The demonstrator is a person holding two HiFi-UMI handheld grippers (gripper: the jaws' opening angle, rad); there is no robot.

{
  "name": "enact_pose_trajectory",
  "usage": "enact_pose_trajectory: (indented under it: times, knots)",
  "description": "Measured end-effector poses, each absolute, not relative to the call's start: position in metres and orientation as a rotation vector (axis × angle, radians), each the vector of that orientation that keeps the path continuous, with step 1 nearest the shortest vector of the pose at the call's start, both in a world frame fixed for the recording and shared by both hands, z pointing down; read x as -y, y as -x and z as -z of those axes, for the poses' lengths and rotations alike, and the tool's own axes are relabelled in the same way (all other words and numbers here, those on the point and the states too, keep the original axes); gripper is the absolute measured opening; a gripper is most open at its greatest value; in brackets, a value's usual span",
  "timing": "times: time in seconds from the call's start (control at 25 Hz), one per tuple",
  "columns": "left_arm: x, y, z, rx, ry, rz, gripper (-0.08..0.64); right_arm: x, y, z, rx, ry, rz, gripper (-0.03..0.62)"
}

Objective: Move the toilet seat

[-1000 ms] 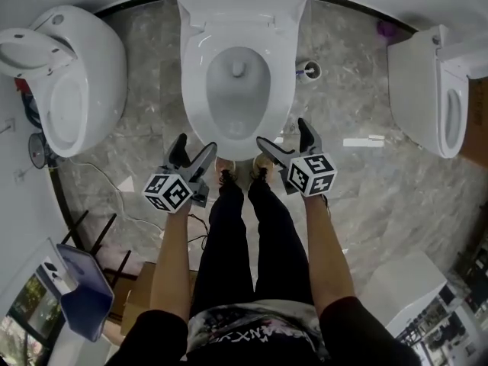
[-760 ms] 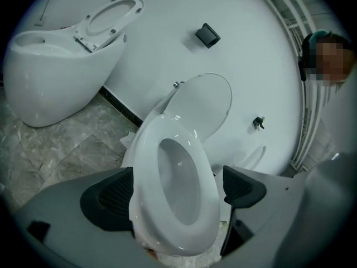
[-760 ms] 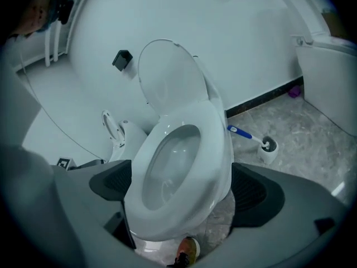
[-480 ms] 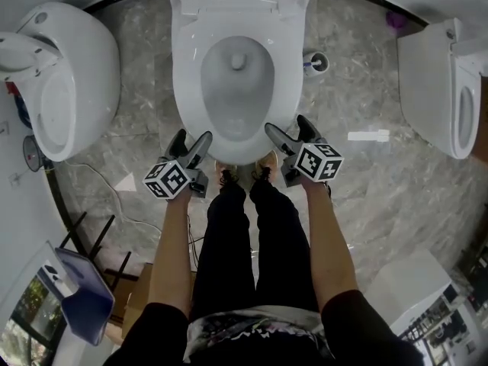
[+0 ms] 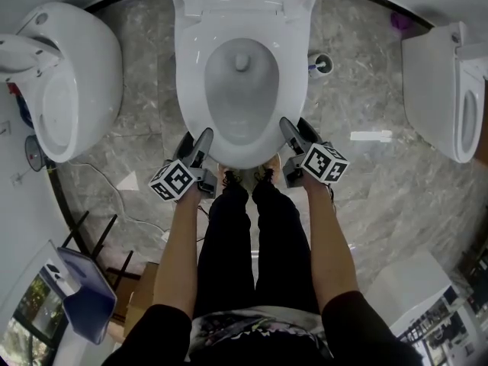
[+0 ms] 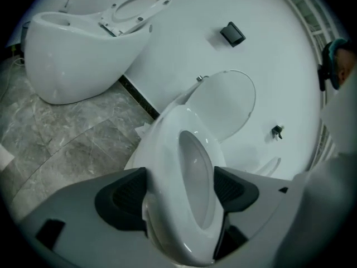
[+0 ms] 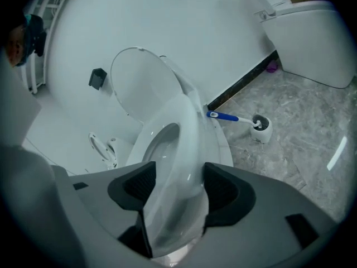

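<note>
Sitting in holder (image 7: 261,134) beside toilet seat (image 5: 286,67): brush (image 7: 223,116)

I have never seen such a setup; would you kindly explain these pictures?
A person stands on a grey marble floor with a two-jaw tool in each hand. One picture comes from a head camera looking down; the other two from cameras riding on the tools. The left tool and right tool have just been closing on the front rim of the white oval toilet seat, which sits between their jaws. The raised white lid stands behind. A blue-handled toilet brush stands beside the toilet.
</note>
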State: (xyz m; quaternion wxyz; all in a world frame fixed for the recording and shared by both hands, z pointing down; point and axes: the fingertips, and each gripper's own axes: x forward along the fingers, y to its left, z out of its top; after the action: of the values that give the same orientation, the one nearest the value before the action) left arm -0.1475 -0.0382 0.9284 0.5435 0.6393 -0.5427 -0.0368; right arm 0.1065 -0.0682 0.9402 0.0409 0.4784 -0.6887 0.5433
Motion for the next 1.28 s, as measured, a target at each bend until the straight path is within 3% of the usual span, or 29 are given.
enact_pose_trajectory:
  times: [0.08, 0.16, 0.4, 1.28]
  knots:
    - [0.035, 0.158, -0.934, 1.337, -1.457, 0.099, 0.304, 0.068, -0.113, -0.943, 2.068, -1.507, -1.686, 0.218]
    - [0.033, 0.163, -0.932, 1.362, -1.436, 0.110, 0.256, 0.068, -0.116, -0.941, 2.046, -1.540, -1.709, 0.180]
    - [0.034, 0.168, -0.912, 1.370, -1.393, 0.160, 0.170, 0.070, -0.118, -0.920, 2.040, -1.573, -1.772, 0.173]
    - [0.091, 0.174, -0.735, 1.441, -1.210, 0.583, 0.184, 0.127, -0.128, -0.757, 1.944, -1.867, -2.097, 0.181]
